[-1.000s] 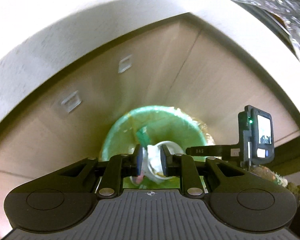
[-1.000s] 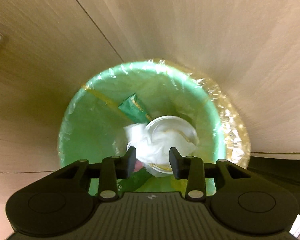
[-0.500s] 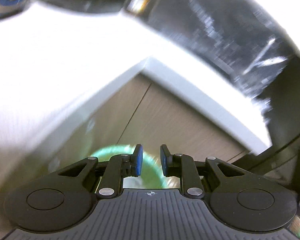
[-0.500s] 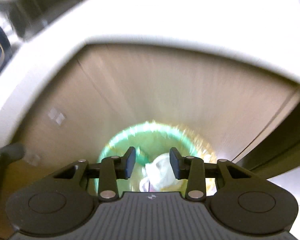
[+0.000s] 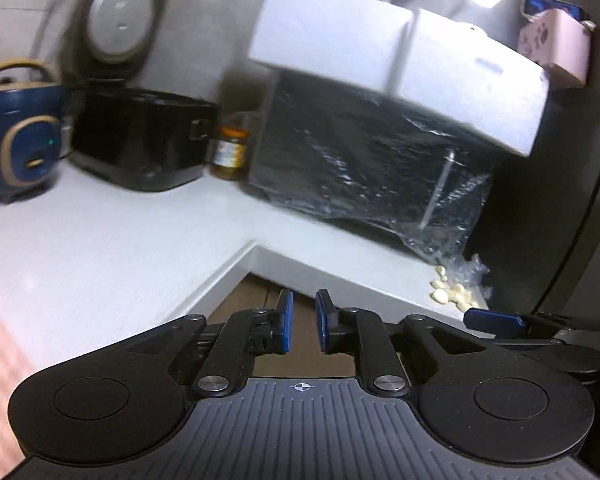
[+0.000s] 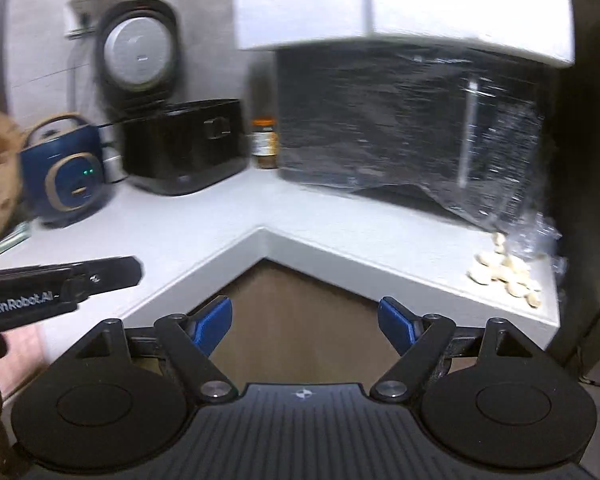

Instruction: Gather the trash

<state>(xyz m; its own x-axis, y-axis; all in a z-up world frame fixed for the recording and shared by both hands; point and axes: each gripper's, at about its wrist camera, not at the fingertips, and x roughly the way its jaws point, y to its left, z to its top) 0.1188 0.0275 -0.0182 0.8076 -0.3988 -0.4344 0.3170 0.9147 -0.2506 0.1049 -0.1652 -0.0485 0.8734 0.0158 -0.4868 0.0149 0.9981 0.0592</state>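
White counter (image 6: pixel 204 216) beyond both grippers' empty fingers (image 5: pixel 285 320).

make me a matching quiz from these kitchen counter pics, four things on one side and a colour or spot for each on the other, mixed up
Things:
1. rice cooker
2. jar
3. garlic cloves
4. foam box

Descriptions:
a. pale pile at the right end of the counter
b. white, on top of the plastic-wrapped black appliance
c. navy blue with a tan handle
d. orange lid, in the back corner

Pairs: 1-c, 2-d, 3-a, 4-b
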